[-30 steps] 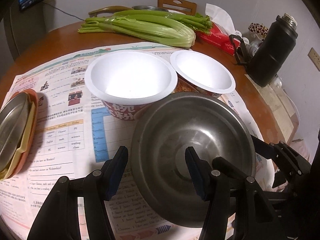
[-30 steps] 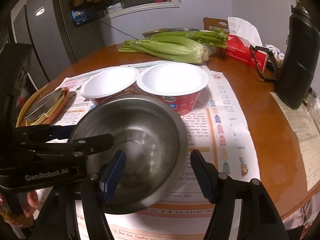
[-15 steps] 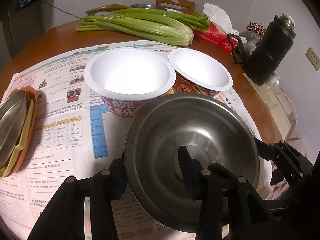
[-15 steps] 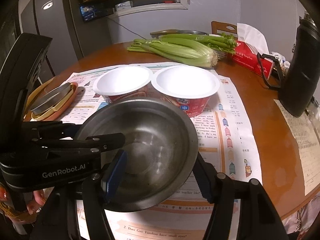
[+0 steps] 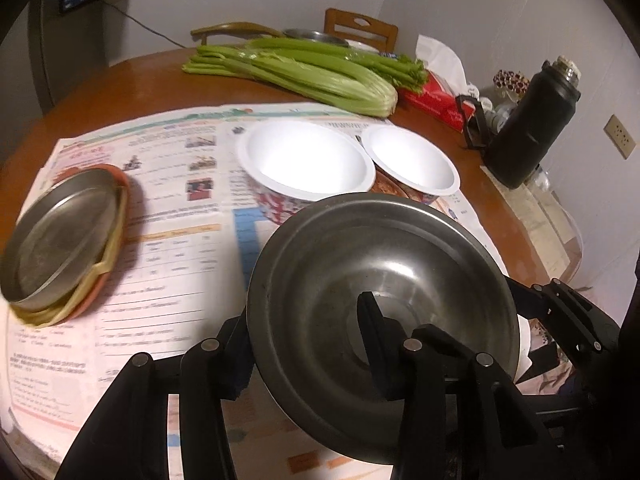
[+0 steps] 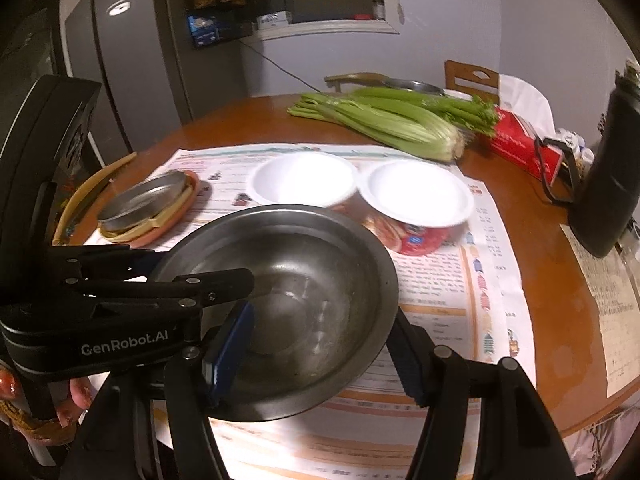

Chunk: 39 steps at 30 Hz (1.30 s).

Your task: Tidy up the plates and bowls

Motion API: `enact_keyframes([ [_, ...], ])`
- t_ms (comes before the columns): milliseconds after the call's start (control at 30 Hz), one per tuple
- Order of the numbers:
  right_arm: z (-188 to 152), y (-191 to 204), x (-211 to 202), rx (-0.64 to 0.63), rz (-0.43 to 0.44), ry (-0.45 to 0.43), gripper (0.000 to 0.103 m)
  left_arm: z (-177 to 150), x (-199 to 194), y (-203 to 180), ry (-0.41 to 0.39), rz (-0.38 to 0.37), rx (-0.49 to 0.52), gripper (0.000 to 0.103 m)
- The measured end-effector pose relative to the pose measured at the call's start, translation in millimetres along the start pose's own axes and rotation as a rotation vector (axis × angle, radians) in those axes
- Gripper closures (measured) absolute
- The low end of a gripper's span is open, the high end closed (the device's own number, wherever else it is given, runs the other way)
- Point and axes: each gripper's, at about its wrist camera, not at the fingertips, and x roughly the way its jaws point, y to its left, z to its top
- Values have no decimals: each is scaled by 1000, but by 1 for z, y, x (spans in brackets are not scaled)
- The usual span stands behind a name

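Both grippers clamp the steel bowl (image 5: 384, 308): the left gripper (image 5: 304, 344) pinches its near-left rim, one finger inside and one outside, and the right gripper (image 6: 320, 344) bites the near-right rim the same way. The bowl hangs tilted above the newspaper (image 5: 168, 208). Just beyond it stand two white paper bowls (image 5: 308, 160) side by side, touching. Well to the left lies a stack of plates (image 5: 60, 236), with celery (image 5: 296, 72) and a black flask (image 5: 528, 124) farther back on the table

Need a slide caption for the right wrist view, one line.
Both grippers, left and right, clamp a steel bowl above the newspaper, near two white paper bowls.
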Motion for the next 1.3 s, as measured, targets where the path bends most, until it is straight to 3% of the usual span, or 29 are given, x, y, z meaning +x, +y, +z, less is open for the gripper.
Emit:
enact_keyframes([
  [467, 0, 38, 10, -55, 28, 24, 38, -18, -11, 32, 5, 22, -37, 56],
  [1300, -12, 25, 45, -11, 57, 90, 38, -18, 21, 31, 54, 112, 6, 55],
])
